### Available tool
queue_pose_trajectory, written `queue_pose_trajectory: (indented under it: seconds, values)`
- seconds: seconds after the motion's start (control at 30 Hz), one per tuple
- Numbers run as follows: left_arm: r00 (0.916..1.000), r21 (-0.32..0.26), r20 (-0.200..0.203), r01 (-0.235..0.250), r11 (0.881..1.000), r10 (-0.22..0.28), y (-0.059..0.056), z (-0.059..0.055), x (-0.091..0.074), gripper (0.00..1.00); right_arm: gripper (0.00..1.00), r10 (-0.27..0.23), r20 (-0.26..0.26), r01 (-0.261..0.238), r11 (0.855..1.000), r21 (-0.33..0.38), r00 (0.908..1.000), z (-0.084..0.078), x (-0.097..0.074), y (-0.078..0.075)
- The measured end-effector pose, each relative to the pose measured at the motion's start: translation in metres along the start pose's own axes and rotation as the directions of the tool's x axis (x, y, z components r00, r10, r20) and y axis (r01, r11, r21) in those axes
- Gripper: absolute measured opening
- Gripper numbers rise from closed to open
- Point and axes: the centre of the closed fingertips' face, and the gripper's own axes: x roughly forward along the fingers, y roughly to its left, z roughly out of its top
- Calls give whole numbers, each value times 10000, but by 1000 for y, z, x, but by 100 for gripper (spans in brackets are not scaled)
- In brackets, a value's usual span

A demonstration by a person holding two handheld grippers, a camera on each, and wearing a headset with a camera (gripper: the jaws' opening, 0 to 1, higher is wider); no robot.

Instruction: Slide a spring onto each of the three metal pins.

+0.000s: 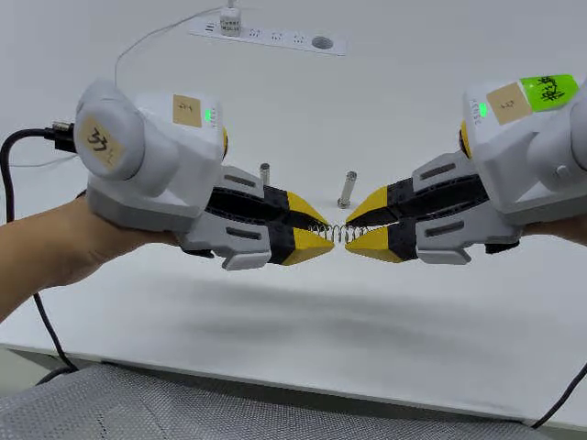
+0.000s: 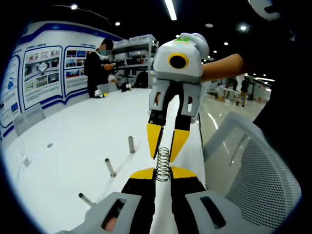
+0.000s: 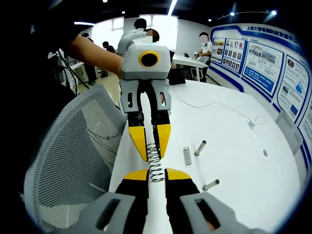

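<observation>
A small steel spring hangs stretched between my two grippers above the white table. My left gripper is shut on its left end, and my right gripper is shut on its right end. The left gripper view has the spring rising from my own yellow tips into the right gripper's jaws. Three bare metal pins stand in a row on the table. Two pins show behind the grippers in the head view. Another spring sits next to a pin.
A white power strip with a plugged adapter lies at the table's far edge, its cable running left. A black cable trails from the left gripper. A grey mesh chair back is at the near edge. People stand in the background.
</observation>
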Motion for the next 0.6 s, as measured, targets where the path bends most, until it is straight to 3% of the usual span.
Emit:
queue_pose_trajectory:
  seconds: [0.37,0.5,0.6]
  values:
    - [10000,93,40,19,10000,-19,-1,1,-3,10,14,237,184,-243,9993,299,9995,0,0,3]
    - [10000,162,26,16,9999,-17,-1,2,-4,10,13,224,17,-224,9990,387,9997,-4,1,2]
    - [10000,206,7,-9,9998,9,-1,2,-5,10,11,181,307,-198,9983,552,9994,0,-2,2]
